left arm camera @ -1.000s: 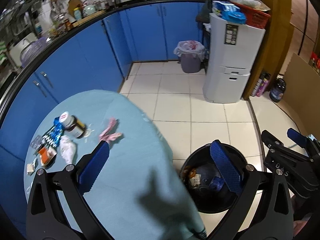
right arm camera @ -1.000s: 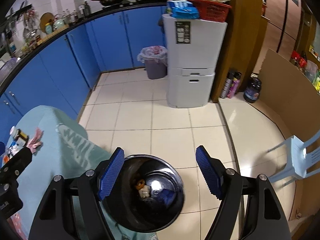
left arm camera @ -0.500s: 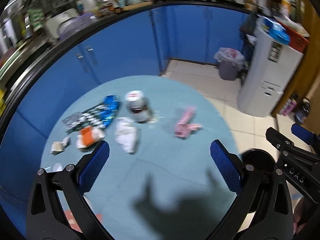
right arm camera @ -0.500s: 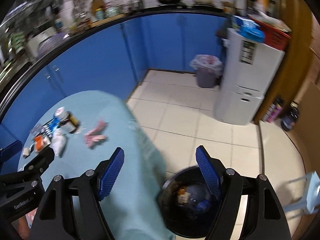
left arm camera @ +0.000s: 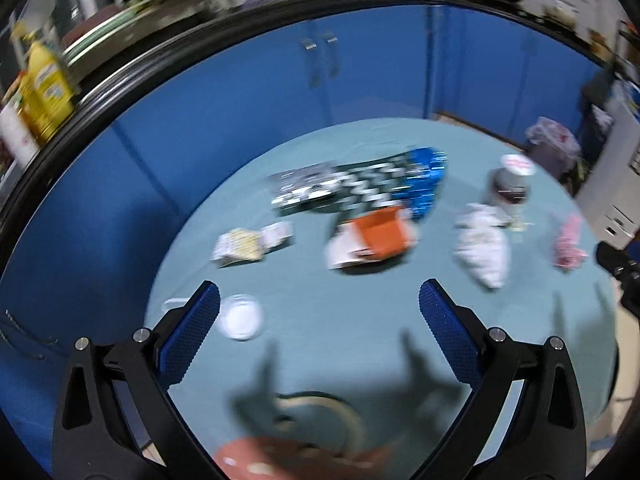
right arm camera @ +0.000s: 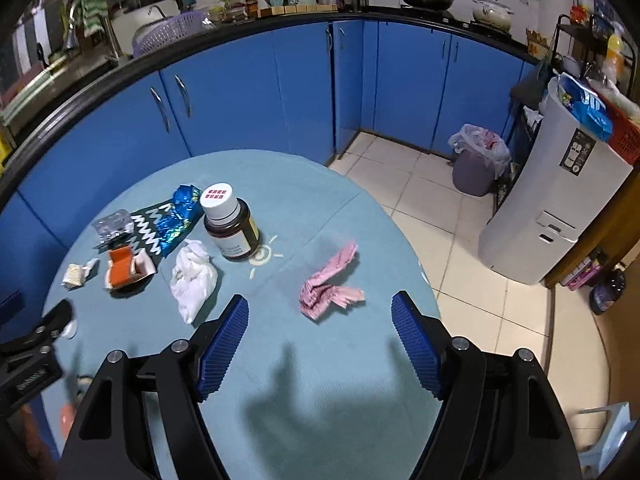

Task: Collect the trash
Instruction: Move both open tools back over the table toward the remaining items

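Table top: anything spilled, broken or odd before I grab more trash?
Nothing spilled that I can see. The brown bottle stands upright and capped among litter: pink wrapper, white tissue, torn orange box. Both jaws open, empty.

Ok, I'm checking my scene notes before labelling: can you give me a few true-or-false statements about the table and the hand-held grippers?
1. The right hand-held gripper is open and empty. True.
2. The brown bottle lies on its side. False: it stands upright, white cap on.
3. The pink wrapper lies on the table, nearest the right hand-held gripper. True.
4. The left hand-held gripper grips the orange box. False: it is open, holding nothing.
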{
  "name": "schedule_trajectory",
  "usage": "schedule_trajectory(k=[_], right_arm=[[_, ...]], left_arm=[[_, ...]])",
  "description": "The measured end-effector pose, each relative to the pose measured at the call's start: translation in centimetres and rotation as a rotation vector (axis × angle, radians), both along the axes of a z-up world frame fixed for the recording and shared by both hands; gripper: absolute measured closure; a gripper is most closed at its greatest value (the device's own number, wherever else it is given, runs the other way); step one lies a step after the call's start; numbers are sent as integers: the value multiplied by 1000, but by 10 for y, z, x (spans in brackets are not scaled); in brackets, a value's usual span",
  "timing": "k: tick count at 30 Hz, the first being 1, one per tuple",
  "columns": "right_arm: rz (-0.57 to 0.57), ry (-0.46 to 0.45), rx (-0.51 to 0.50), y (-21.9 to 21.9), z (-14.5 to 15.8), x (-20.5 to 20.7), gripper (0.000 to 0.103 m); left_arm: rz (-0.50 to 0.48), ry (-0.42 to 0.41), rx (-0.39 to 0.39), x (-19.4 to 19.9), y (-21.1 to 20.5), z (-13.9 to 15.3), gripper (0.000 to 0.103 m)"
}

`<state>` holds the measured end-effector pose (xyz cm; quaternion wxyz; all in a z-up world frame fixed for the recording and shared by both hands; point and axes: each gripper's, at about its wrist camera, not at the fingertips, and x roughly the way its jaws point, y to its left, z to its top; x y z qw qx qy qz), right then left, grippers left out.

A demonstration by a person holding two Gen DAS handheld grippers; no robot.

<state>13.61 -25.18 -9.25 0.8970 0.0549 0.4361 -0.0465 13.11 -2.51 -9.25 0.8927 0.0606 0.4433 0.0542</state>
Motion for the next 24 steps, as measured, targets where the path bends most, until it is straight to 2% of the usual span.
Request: schedule_trajectory(k=[8,15,22,23,24], right_arm=[[-36,55,-74,13,-17,25,31],[-67,96,-124,13,-31,40,31],[-84,143,-109,8,-43,46,32],[-86,149,-101,6,-45,47,33],[-86,157,-90,5,-47,48,40]], left_arm=[[98,58,-35,9,58,-30,5],[135,128,-76,19,79,-58,5],[177,173,-117,26,95,-73,15],[181,170,-113,26,95,-73,16],[180,169,-114,27,95,-73,19]])
